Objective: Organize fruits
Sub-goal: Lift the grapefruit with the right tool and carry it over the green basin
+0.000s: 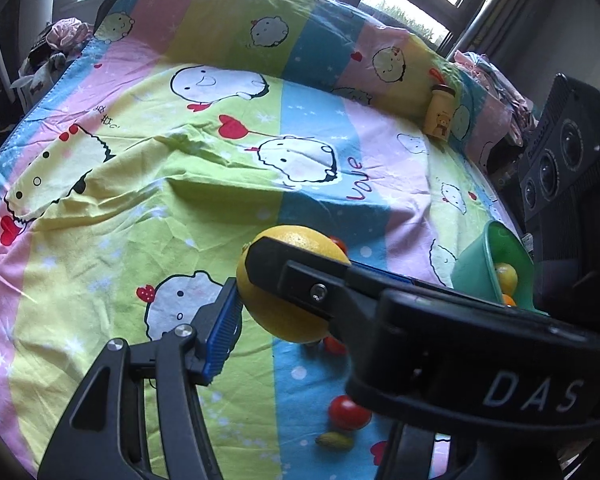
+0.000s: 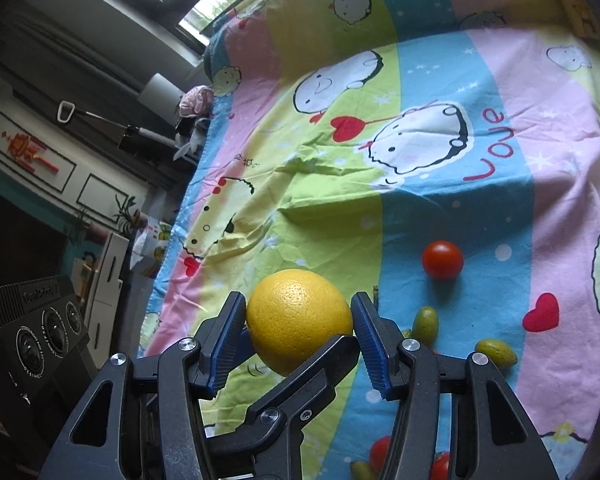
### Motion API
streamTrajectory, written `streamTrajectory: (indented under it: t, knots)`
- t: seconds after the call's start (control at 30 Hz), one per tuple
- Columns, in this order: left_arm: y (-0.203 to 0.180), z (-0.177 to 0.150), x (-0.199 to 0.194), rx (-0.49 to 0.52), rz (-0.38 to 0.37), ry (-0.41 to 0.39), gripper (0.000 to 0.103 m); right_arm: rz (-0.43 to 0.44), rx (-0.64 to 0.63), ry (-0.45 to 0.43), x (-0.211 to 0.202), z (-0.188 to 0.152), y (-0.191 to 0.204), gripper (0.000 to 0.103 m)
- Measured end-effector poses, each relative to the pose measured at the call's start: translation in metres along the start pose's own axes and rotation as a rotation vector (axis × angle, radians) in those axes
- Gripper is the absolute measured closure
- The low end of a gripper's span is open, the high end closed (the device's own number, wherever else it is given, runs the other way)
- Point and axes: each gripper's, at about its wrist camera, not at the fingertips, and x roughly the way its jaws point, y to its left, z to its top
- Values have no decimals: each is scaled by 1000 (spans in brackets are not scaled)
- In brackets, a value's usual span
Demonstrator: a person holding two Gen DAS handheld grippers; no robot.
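Jaws clamp round yellow dimpled citrus, unblemished.

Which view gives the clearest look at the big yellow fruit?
The right wrist view: the yellow fruit sits nearly whole and sharp between the right tongs' blue pads. In the left wrist view the fruit is half covered by a black finger crossing in front of it.

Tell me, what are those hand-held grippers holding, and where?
Both clamp one big yellow citrus fruit around its middle: right hand-held gripper on its sides, left hand-held gripper crossing it.
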Motion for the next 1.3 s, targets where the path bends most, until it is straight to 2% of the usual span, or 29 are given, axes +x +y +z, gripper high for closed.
streamTrajectory:
  t: [0.47, 0.63, 0.83, 1.3]
  knots:
    - [-32, -7, -29, 90, -62, -104, 47, -33, -33, -139, -50, -14, 10, 46]
    - [-43, -9, -41, 114, -107, -143, 47, -67, -57, -193, -71, -21, 18, 46]
    - [-57, -14, -44, 159, -146, -150, 47, -105, -56, -236, -87, -30, 17, 46]
    - [-89, -23, -57, 226, -171, -192, 47, -112, -52, -324, -124, -47, 8, 46]
